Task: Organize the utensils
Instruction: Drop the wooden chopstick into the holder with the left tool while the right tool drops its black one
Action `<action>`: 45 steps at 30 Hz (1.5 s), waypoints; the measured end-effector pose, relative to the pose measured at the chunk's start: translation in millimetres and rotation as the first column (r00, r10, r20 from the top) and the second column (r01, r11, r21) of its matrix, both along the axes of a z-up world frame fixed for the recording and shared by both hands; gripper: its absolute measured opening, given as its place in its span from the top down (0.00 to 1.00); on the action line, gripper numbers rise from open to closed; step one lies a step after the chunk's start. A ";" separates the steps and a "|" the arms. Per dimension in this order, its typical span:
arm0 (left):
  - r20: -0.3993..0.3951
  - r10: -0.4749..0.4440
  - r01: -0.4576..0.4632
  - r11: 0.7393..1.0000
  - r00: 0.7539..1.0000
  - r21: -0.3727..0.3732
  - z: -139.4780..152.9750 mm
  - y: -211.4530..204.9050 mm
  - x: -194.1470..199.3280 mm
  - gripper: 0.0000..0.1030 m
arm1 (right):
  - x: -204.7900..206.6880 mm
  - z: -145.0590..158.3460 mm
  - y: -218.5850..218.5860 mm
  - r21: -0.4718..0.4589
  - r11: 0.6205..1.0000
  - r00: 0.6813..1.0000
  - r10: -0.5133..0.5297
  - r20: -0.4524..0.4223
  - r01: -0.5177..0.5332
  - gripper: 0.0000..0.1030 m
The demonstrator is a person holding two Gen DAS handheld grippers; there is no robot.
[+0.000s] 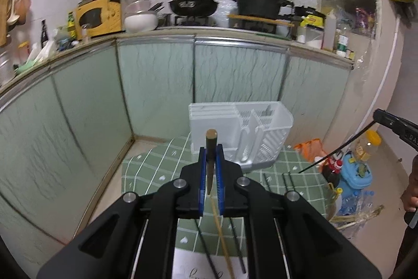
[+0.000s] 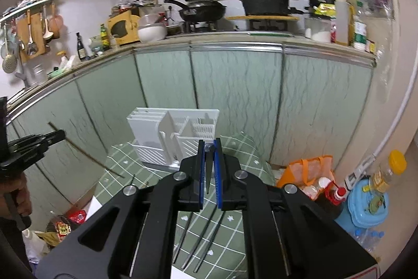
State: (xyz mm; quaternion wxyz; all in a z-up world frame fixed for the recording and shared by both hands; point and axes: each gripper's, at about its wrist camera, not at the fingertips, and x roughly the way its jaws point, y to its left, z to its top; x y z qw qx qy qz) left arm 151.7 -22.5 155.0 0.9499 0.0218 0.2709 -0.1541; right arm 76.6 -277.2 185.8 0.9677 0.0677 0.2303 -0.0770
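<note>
At the far left of the right wrist view, the left hand-held gripper (image 2: pixel 61 134) hung above the floor, its jaws clamped on a brown wooden chopstick (image 2: pixel 86 151) that slanted down toward the green checked cloth (image 2: pixel 243 148). A hand (image 2: pixel 19 196) gripped its handle below. In the left wrist view the same gripper (image 1: pixel 211 148) showed its blue pads (image 1: pixel 201 169) pressed together on that chopstick (image 1: pixel 210 161), whose rounded end (image 1: pixel 211 134) stuck out past the fingertips.

Toward the middle, the white utensil holder (image 1: pixel 216 127) stood upright on the cloth-covered tabletop (image 1: pixel 146 164), in front of the pale green cabinet doors (image 1: pixel 156 69). It had slotted compartments and a divider; what lay inside I could not tell. Loose dark chopsticks (image 2: pixel 203 234) lay on the cloth beneath the grippers, and one pale chopstick (image 1: pixel 222 234) lay among them in the left wrist view.

Further right, the right hand-held gripper (image 2: pixel 209 145) had its jaws together on a dark chopstick (image 2: pixel 208 174), gripped between the blue pads (image 2: pixel 217 169). In the left wrist view that gripper (image 1: pixel 377 113) entered from the right edge, and its thin black chopstick (image 1: pixel 337 148) angled down toward the cloth, its tip above the cloth's right part.

At the right, an orange bag (image 2: pixel 308 169) and a blue plastic tub (image 2: pixel 365 203) sat on the floor beside the tabletop.
</note>
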 end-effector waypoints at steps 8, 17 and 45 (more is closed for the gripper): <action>0.023 -0.103 0.104 0.994 0.994 -0.027 31.5 -31.5 20.3 0.92 | 20.4 33.7 0.7 -0.012 0.999 0.999 0.036 0.021 -0.036 0.94; 0.038 -0.173 0.176 0.981 0.984 -0.084 62.6 -66.8 60.7 0.92 | 58.9 64.1 -11.7 -0.015 0.998 0.997 0.055 0.049 -0.054 0.94; -0.088 -0.236 0.237 0.972 0.968 0.000 -35.8 -144.2 153.4 0.92 | 166.8 -38.4 -45.2 0.065 0.994 0.990 0.095 -0.105 -0.088 0.94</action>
